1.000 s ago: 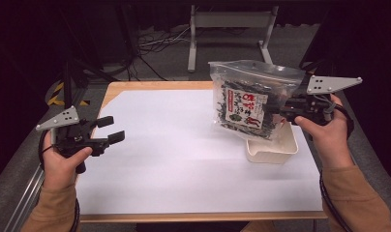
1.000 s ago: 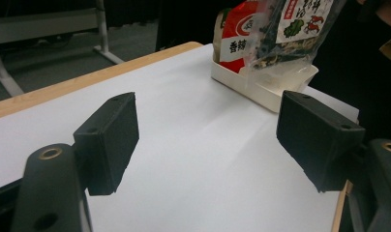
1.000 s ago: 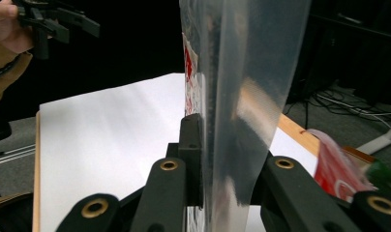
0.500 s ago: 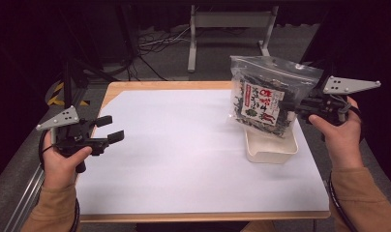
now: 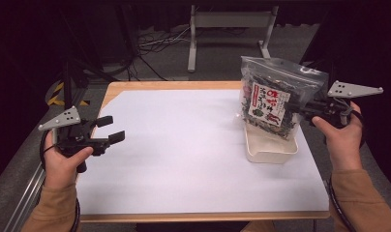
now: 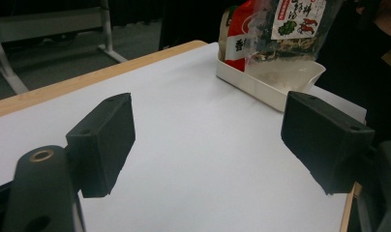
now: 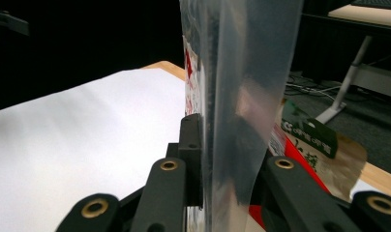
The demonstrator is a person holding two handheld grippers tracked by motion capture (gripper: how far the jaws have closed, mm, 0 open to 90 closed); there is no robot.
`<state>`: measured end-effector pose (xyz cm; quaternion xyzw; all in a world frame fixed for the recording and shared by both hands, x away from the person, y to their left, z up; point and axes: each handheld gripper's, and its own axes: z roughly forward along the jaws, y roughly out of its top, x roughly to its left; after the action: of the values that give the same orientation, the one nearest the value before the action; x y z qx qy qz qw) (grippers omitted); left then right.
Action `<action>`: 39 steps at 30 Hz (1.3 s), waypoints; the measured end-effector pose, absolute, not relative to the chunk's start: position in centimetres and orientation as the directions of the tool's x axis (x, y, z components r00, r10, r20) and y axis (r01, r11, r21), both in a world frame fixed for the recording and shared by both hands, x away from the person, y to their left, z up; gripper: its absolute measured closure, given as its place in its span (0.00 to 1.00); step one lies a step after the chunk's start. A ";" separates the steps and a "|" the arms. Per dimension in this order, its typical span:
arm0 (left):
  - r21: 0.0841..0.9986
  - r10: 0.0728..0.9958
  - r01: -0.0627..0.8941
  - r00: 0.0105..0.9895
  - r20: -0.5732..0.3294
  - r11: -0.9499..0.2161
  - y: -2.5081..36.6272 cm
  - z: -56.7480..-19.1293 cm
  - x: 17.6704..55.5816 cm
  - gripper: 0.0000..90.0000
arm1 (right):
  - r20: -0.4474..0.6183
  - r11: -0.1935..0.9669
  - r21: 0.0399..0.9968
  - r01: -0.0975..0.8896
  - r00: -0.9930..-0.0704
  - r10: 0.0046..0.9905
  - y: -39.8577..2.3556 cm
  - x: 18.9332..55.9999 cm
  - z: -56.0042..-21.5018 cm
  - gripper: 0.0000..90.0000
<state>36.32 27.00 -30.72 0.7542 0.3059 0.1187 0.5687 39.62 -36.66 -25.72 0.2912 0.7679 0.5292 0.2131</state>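
Over the far right of the counter (image 5: 184,159), my right gripper (image 5: 300,107) has its fingers pinching the side edge of the clear plastic pouch of dark dried greens with a red-and-white label (image 5: 271,99). A second ago the pouch hung further left, short of the shallow white plastic tray (image 5: 273,150); now it has travelled right and sits upright with its lower end inside or just above the tray, I cannot tell which. My reading is that the carry is nearly over and lowering and letting go come next. A second red packet (image 6: 239,38) already leans in the tray. My left gripper (image 5: 109,130) has not shifted, fingers spread, holding nothing.
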 end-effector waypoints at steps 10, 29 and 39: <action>0.929 0.599 0.332 0.781 -0.174 -0.163 27.1 -30.8 36.4 0.22 | -0.008 0.257 0.932 0.257 -0.693 0.720 -37.5 39.6 -26.9 0.85; 0.930 0.611 0.335 0.772 -0.176 -0.155 27.2 -31.0 36.5 0.20 | -0.006 0.279 0.909 0.309 -0.660 0.751 -37.4 39.3 -29.0 0.85; 0.933 0.626 0.320 0.765 -0.150 -0.168 27.4 -31.1 36.5 0.16 | 0.006 0.285 0.899 0.333 -0.660 0.751 -37.4 39.4 -30.7 0.85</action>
<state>36.54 27.41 -31.10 0.7519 0.3146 0.1361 0.5631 39.44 -37.39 -30.73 0.3512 0.7719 0.4838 0.2162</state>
